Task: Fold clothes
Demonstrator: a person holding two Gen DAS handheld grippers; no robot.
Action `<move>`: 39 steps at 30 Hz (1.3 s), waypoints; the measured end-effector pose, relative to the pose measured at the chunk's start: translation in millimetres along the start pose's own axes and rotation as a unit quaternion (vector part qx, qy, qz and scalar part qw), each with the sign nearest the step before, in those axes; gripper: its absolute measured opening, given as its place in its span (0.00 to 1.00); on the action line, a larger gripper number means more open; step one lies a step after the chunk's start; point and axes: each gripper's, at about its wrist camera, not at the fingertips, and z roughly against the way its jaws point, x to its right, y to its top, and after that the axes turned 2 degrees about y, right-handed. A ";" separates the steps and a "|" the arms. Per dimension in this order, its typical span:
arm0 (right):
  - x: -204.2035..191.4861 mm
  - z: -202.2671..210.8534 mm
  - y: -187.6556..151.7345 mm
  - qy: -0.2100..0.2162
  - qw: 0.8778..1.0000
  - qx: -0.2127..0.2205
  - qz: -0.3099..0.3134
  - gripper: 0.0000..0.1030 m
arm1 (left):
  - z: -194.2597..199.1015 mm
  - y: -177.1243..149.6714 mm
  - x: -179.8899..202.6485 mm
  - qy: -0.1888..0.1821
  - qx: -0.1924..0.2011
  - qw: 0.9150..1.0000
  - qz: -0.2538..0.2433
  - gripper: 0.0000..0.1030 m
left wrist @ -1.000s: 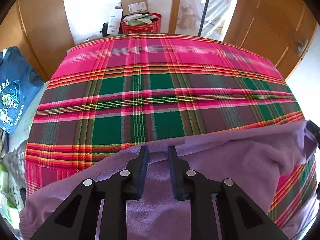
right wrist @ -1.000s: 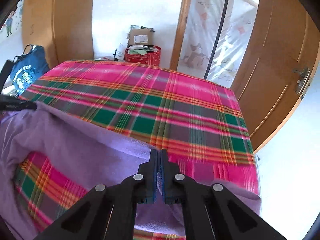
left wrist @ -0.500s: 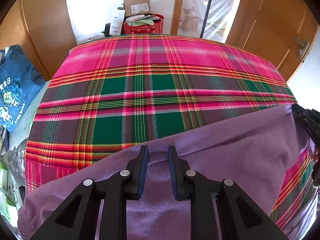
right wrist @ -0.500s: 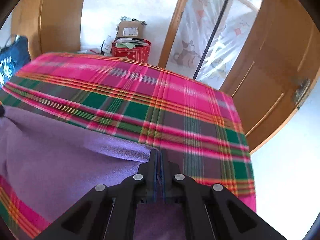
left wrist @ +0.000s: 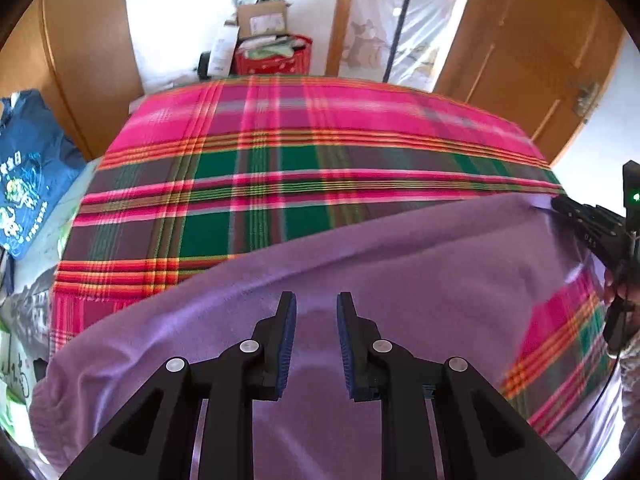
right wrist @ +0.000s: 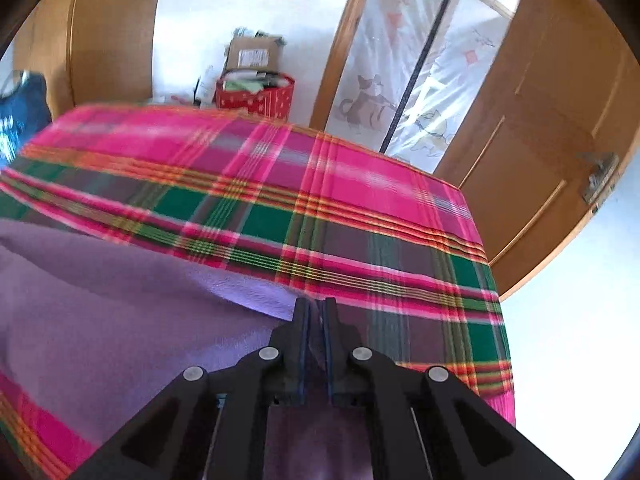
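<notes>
garment (left wrist: 400,292) near edge cut off below, plaid cloth (right wrist: 280,184) far end blurred, box (left wrist: 262,20) label unreadable

Left hand-held gripper (left wrist: 316,320): matte black plastic, two flat fingers (left wrist: 286,332) faced with ribbed blue pads, round silver screw heads on angular linkage arms with triangular cut-outs. Right hand-held gripper (right wrist: 315,320): same black build, blue pad edges, silver screws. Its housing carries a green indicator light and small white lettering.
</notes>
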 end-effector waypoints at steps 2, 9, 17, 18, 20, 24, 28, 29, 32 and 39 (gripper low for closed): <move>5.7 16.2 -8.4 0.004 1.000 0.009 -0.004 0.10 | 11.4 -7.8 10.9 -0.006 0.009 1.000 -0.019 0.21; 20.0 70.0 -46.9 0.047 0.998 0.033 -0.013 0.24 | 32.4 -39.9 56.9 -0.028 0.008 0.994 -0.108 0.21; -2.9 65.8 -79.8 0.072 0.996 -0.003 0.046 0.28 | 25.5 -53.9 72.4 -0.045 -0.021 0.992 -0.114 0.22; -5.4 63.9 -79.7 0.078 0.996 -0.005 0.050 0.30 | 26.0 -54.8 73.9 -0.047 -0.021 0.992 -0.113 0.24; -11.1 59.7 -79.0 0.089 0.994 -0.009 0.063 0.32 | 26.2 -56.4 75.0 -0.054 -0.022 0.992 -0.111 0.27; -14.7 47.4 -77.9 0.086 0.993 -0.020 0.073 0.32 | 22.5 -58.8 80.4 -0.056 -0.030 0.991 -0.114 0.27; -8.1 36.8 -73.6 0.105 0.993 -0.029 0.044 0.33 | 18.8 -63.9 91.4 -0.055 -0.037 0.988 -0.141 0.28; -4.3 34.4 -72.3 0.113 0.993 -0.033 0.032 0.33 | 17.0 -64.6 92.9 -0.052 -0.040 0.987 -0.144 0.28; -3.3 34.1 -72.8 0.117 0.992 -0.039 0.021 0.32 | 13.0 -62.6 88.6 -0.057 -0.053 0.989 -0.129 0.27; -3.4 38.3 -75.1 0.097 0.994 -0.046 0.015 0.07 | 11.2 -61.9 81.9 -0.061 -0.063 0.989 -0.115 0.28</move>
